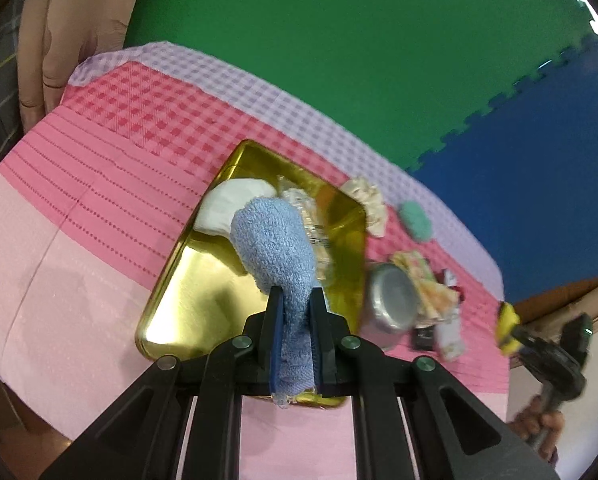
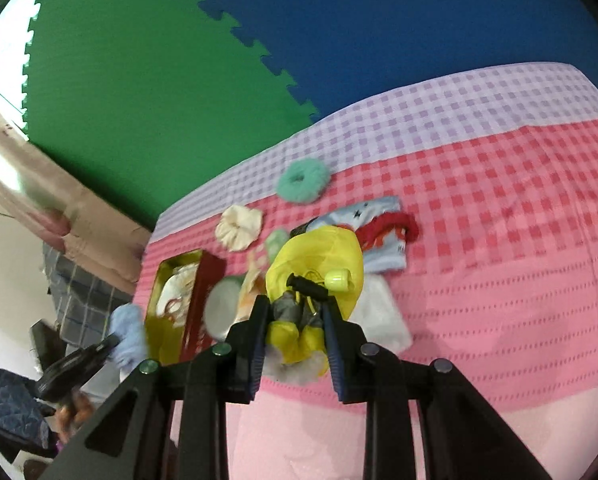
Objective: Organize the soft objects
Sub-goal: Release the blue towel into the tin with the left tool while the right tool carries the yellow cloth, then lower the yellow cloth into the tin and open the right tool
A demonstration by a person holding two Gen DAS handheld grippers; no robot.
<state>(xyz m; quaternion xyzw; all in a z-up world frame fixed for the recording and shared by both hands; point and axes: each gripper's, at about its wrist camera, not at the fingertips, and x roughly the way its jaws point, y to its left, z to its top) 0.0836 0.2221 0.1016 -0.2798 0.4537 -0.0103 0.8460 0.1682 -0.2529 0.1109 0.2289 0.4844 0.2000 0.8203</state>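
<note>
Your left tongs (image 1: pixel 296 296) are clamping the blue towel (image 1: pixel 273 236) at frame centre, over the gold tray (image 1: pixel 187 288); your right tongs (image 2: pixel 295 320) are pinching the yellow pouch (image 2: pixel 319 252). Both look soft and light, so hold bunched folds.

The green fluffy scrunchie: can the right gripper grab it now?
Probably not yet. The right gripper is shut on a yellow pouch, so it is full, though the green scrunchie lies uncovered beyond.

no legible txt anywhere, red print on pale blue cloth (image 2: pixel 383 236) at 12 o'clock of right-wrist view was too blurred to read, no brands, nos. or signs
</note>
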